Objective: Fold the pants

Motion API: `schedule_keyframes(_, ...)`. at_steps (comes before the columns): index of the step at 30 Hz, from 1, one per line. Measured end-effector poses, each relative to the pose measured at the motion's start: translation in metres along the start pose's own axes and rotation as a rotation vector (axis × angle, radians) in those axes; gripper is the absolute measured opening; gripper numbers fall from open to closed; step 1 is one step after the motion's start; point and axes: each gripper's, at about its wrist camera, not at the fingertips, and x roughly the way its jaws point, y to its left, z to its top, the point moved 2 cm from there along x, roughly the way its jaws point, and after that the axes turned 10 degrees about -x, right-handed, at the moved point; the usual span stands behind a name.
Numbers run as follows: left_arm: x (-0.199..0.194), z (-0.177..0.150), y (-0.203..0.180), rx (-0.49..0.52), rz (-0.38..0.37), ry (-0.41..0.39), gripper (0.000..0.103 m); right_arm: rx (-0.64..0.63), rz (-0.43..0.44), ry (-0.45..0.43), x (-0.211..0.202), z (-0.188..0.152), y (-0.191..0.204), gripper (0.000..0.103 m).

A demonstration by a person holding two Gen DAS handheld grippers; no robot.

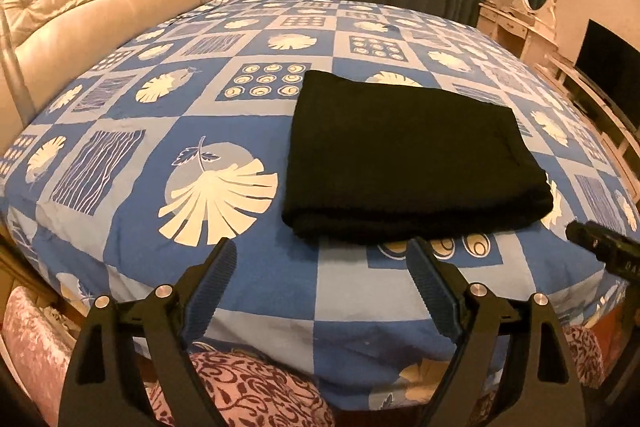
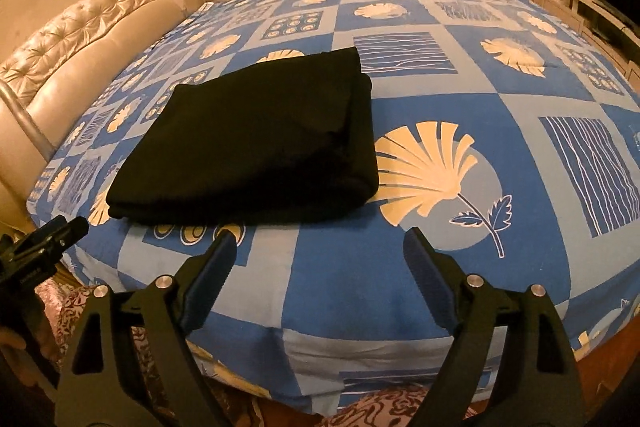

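As the black pants (image 1: pixel 412 155) lie folded compact on the bed (image 1: pixel 248 267) | left gripper (image 1: pixel 320 259), right gripper (image 2: pixel 316 247) splayed, empty, just short | step: folding seems finished | next: perhaps neaten edges.

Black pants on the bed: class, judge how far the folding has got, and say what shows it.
Done, it seems: the black pants lie as a compact folded rectangle on the patterned bedspread. In hand: nothing; the left hand-held gripper and right hand-held gripper are open and apart from the pants. Left: seemingly nothing.
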Motion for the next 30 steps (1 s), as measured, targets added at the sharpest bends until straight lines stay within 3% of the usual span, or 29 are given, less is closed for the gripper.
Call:
schedule_keyframes(5, 0.000, 0.002, 0.003, -0.021, 0.023, -0.009, 0.085, -0.013, -0.009, 0.019, 0.010, -0.003, 0.002, 0.086)
schedule_keyframes(30, 0.005, -0.005, -0.006, -0.003, -0.003, 0.032, 0.085, -0.023, 0.026, 0.051, 0.022, -0.007, 0.010, 0.086)
